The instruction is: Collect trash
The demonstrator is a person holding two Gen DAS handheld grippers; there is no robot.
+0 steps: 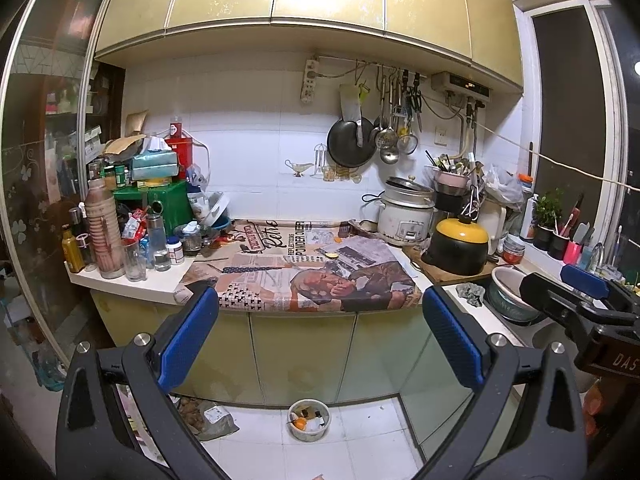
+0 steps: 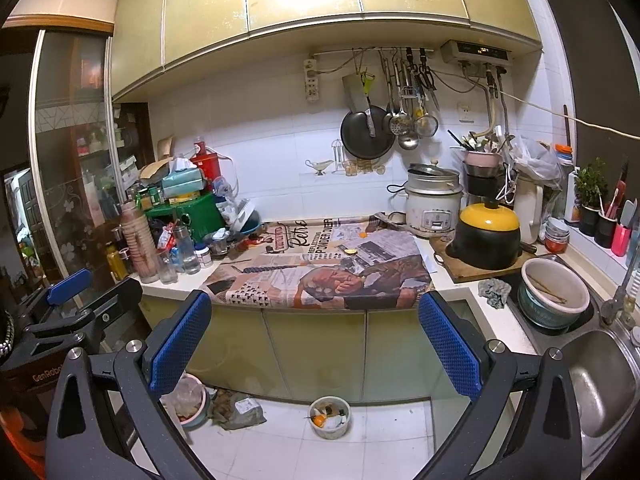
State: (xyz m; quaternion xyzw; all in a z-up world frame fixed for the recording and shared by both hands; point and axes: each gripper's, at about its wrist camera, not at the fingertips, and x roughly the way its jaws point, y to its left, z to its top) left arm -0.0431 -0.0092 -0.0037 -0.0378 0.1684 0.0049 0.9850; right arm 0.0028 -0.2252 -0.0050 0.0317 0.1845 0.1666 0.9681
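Small yellow scrap (image 2: pixel 351 251) sits on the newspaper-covered surface (image 2: pixel 320 276). Floor bowl (image 2: pixel 330 417) holds orange peel and bits. Left gripper (image 1: pixel 320 344) and right gripper (image 2: pixel 315 340) fingers spread wide, gripping nothing

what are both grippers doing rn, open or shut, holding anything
Left gripper: open, holding nothing.
Right gripper: open, holding nothing.
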